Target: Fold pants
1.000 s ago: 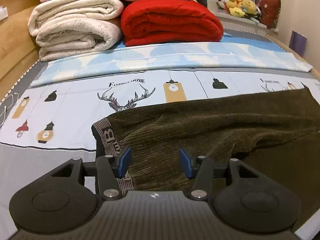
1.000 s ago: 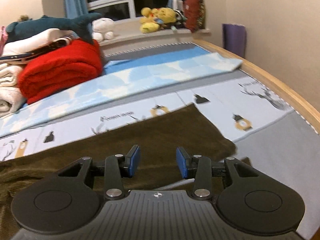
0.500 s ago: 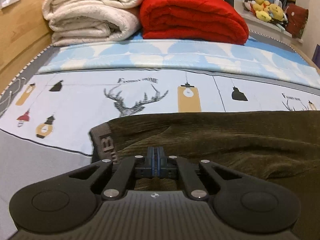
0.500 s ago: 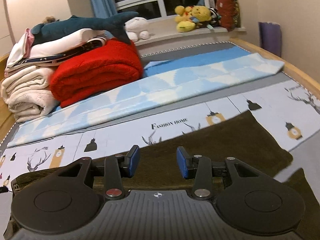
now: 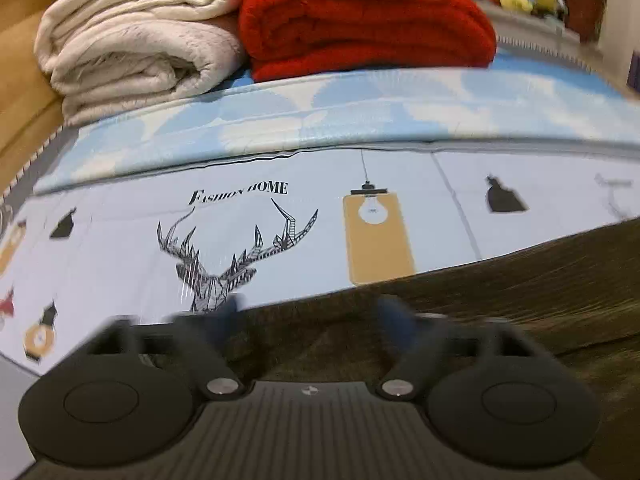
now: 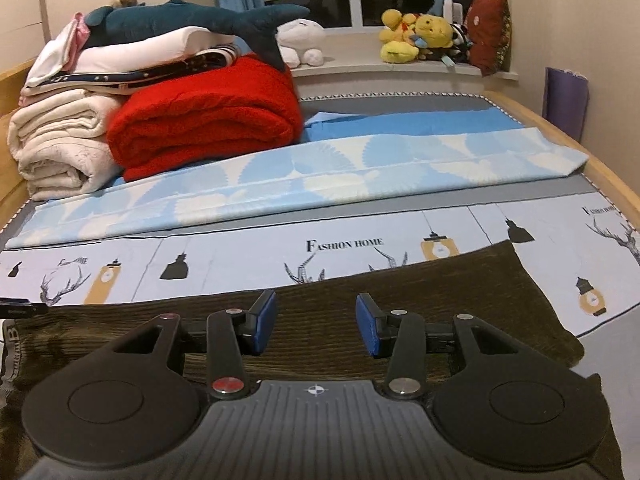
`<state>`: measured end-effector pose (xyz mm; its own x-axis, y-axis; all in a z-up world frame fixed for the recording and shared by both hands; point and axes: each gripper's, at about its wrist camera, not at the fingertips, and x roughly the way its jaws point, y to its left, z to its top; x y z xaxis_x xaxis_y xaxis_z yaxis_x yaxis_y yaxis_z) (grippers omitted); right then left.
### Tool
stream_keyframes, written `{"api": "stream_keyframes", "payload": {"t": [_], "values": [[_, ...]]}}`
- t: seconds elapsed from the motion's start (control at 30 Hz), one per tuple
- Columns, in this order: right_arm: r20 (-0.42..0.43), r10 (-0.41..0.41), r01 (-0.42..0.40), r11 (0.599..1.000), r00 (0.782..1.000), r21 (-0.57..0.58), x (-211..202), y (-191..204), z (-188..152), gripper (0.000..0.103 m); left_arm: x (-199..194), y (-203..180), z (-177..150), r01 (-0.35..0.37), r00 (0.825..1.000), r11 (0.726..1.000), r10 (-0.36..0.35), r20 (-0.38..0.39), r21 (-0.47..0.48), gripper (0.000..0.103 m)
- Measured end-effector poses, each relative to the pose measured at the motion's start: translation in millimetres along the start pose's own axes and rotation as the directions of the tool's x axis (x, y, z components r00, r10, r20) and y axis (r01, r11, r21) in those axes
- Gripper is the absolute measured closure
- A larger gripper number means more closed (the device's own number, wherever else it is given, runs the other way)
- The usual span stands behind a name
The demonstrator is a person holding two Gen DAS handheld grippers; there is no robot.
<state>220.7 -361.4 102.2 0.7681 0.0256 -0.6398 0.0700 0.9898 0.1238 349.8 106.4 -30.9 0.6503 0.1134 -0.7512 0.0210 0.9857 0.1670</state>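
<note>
Dark olive corduroy pants point(image 6: 420, 296) lie flat across the printed bed sheet, with the lettered waistband point(image 6: 10, 344) at the far left and the leg end at the right. My right gripper point(image 6: 316, 326) is open and empty, low over the middle of the pants. In the left wrist view the pants point(image 5: 500, 292) fill the lower right. My left gripper point(image 5: 312, 316) is open, blurred by motion, over the upper edge of the pants and holds nothing.
A folded cream blanket point(image 5: 132, 44) and a red blanket point(image 5: 360, 16) are stacked at the head of the bed, with a shark plush point(image 6: 192, 20) on top. A light blue folded sheet point(image 6: 320, 176) lies across the bed. Wooden bed frame point(image 6: 608, 176) at right.
My left gripper was shut half a second ago and has opened and moved forward. My right gripper has swung left over the pants, staying open.
</note>
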Motion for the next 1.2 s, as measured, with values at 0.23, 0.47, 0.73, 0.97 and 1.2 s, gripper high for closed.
{"api": "stream_keyframes", "payload": {"t": [0.23, 0.47, 0.73, 0.97, 1.2], "values": [[-0.046, -0.032, 0.031, 0.999, 0.998, -0.017, 14, -7, -4, 0.057, 39, -10, 3, 0.052, 0.998, 0.991, -0.049, -0.028, 0.121, 0.015], [-0.122, -0.09, 0.09, 0.996, 0.989, -0.001, 28, -20, -8, 0.057, 50, -23, -7, 0.09, 0.993, 0.968, -0.068, -0.099, 0.236, 0.087], [-0.155, -0.13, 0.132, 0.991, 0.979, 0.004, 28, -33, -15, 0.057, -20, -34, -1, 0.029, 0.999, 0.958, -0.033, 0.009, 0.284, 0.1], [-0.244, -0.152, 0.197, 0.966, 0.958, 0.169, 29, -60, -28, 0.057, -154, -51, -51, 0.078, 0.987, 0.914, -0.128, 0.099, 0.399, 0.1], [-0.244, -0.144, 0.197, 0.957, 0.959, 0.212, 12, -55, -40, 0.057, -224, -61, -156, 0.247, 0.965, 0.839, -0.256, -0.05, 0.485, 0.09]]}}
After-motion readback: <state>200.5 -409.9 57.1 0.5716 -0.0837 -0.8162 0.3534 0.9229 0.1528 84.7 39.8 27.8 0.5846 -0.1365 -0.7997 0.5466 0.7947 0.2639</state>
